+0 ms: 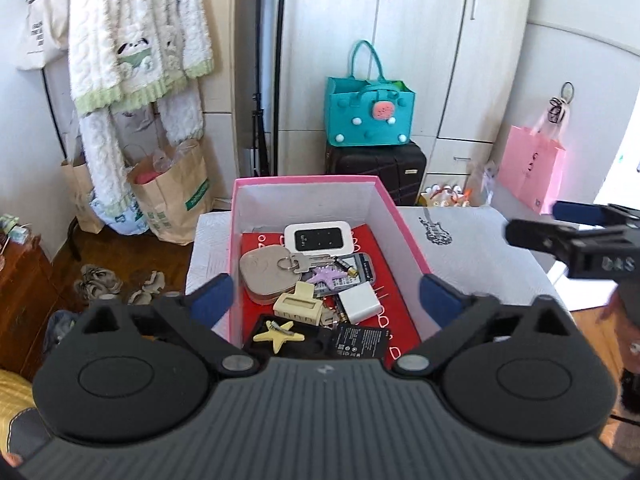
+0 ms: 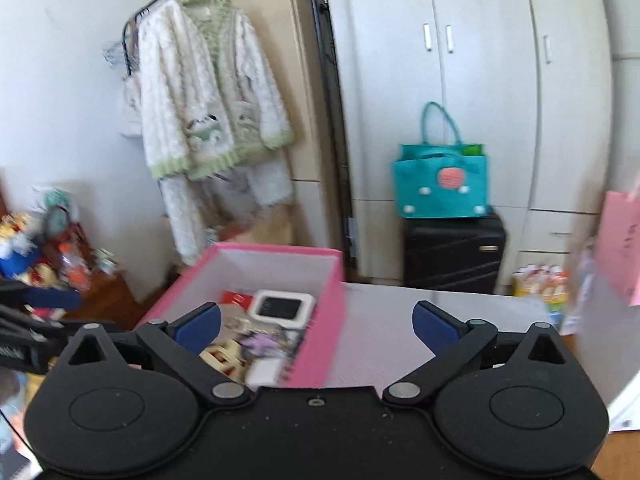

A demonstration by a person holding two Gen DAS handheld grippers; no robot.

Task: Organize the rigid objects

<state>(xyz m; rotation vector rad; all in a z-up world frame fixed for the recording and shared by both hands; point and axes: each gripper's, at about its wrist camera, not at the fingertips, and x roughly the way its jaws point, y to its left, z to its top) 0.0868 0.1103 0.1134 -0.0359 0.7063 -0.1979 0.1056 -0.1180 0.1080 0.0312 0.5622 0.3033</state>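
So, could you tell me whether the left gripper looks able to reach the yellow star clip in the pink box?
Probably yes: the left gripper is open above the box, and the yellow star clip lies uncovered on top.

Both grippers are matte black with round pivot housings, silver pins and blue-padded fingers [image 1: 212, 298]
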